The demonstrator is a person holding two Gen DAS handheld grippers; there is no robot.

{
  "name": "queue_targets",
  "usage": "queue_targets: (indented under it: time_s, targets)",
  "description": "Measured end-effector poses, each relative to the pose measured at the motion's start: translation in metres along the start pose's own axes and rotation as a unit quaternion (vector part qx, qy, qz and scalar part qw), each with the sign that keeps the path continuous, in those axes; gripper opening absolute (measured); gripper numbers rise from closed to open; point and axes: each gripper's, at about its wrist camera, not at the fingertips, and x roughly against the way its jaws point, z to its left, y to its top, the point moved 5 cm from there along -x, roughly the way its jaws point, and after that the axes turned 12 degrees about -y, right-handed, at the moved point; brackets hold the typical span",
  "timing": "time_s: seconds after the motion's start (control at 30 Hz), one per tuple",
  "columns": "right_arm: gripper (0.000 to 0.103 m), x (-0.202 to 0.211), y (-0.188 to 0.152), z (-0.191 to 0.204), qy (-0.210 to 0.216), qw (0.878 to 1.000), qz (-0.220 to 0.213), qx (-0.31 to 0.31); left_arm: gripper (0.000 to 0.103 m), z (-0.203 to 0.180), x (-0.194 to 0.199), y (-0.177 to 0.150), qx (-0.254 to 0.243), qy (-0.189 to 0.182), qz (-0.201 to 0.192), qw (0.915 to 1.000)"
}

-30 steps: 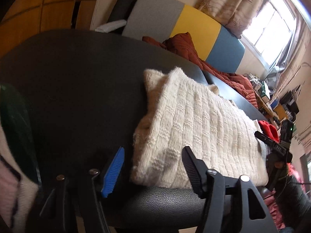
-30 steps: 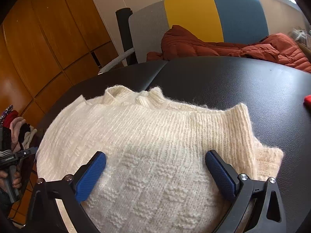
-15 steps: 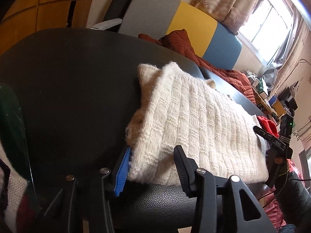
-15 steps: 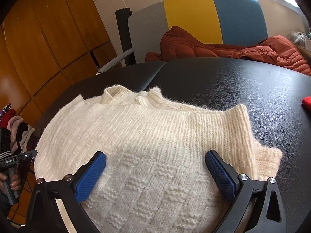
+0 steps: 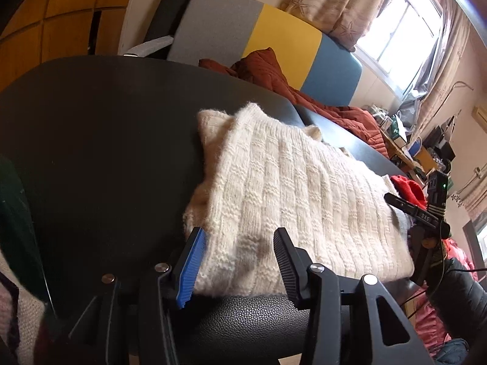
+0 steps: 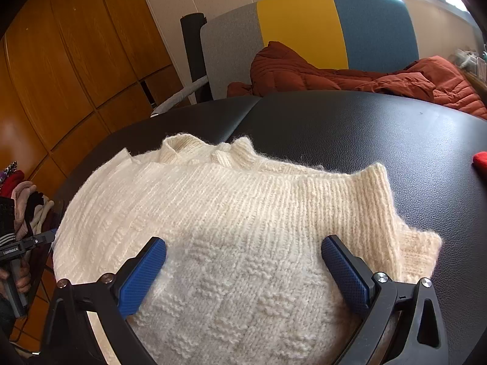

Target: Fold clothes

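Right claw [image 6: 243, 269] wide open, empty, over cream sweater [image 6: 231, 213]; left claw [image 5: 239, 260] half-open at its corner.

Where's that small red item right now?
The red item lies on the black table at the right edge of the right wrist view, clear of the white sweater; the left wrist view shows it beyond the sweater's far end.

Home: curtains [image 5: 331, 9], wooden wardrobe [image 6: 61, 70].
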Motion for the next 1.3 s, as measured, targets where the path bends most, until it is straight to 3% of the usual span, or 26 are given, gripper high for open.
queue_targets:
  time_s: [0.4, 0.57, 0.63, 0.73, 0.87, 1.0, 1.13, 1.3]
  targets:
    - [0.103, 0.0, 0.0, 0.0, 0.001, 1.0, 0.0, -0.001, 0.045, 0.007, -0.009, 0.003, 0.015, -0.024, 0.013, 0.9995]
    - [0.103, -0.001, 0.0, 0.0, 0.0, 1.0, -0.001, -0.001, 0.026, 0.009, -0.013, 0.003, 0.021, -0.03, 0.022, 0.9991]
    - [0.103, -0.001, 0.0, 0.0, 0.0, 1.0, -0.001, -0.001, 0.01, 0.01, -0.014, 0.002, 0.019, -0.022, 0.027, 0.9992]
    - [0.103, -0.001, 0.0, -0.001, 0.001, 1.0, -0.001, -0.002, 0.007, 0.012, -0.014, 0.0, 0.02, -0.012, 0.027, 0.9993]
    - [0.103, -0.001, 0.0, -0.001, 0.0, 1.0, 0.0, -0.002, 0.005, 0.003, -0.006, -0.001, -0.004, 0.016, 0.022, 0.9996]
    - [0.103, 0.0, 0.0, 0.0, -0.004, 1.0, -0.002, 0.003, 0.004, -0.002, 0.011, -0.007, -0.01, 0.021, 0.018, 0.9996]
    - [0.103, -0.001, 0.0, -0.002, 0.001, 1.0, -0.003, 0.0, 0.005, 0.004, 0.002, -0.022, -0.01, 0.044, 0.053, 0.9976]
    - [0.103, -0.001, 0.001, -0.003, -0.001, 1.0, -0.003, 0.002, 0.007, -0.001, 0.004, -0.012, -0.001, 0.042, 0.033, 0.9986]
